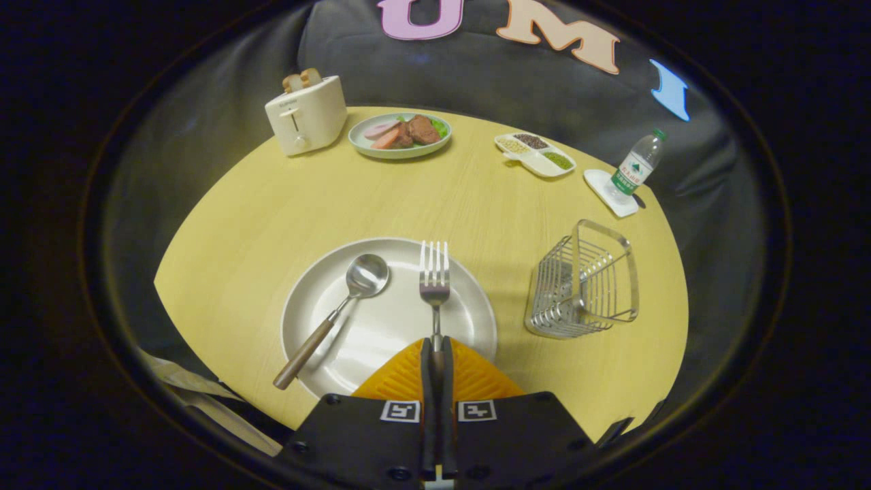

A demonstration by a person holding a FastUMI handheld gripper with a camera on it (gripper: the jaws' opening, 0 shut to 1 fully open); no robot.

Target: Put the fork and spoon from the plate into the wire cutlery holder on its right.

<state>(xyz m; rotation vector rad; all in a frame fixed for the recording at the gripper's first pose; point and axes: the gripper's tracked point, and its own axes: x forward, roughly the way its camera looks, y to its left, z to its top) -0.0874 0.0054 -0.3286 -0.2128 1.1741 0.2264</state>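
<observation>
Yellow table (272, 204) roomy, gripper (436, 354) pinching fork (434, 279) above plate (381, 333), holder (585, 282) right

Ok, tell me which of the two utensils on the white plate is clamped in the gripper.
The silver metal fork: its handle runs back between the gripper fingers, which press on it. The wooden-handled silver spoon lies free to its left.

black claw (435, 350) housing, two square markers, corner screws, perhaps ribbed pads.

Toaster (307, 114), meat plate (400, 135), perhaps beans in divided dish (535, 154), water bottle (635, 167).
</observation>
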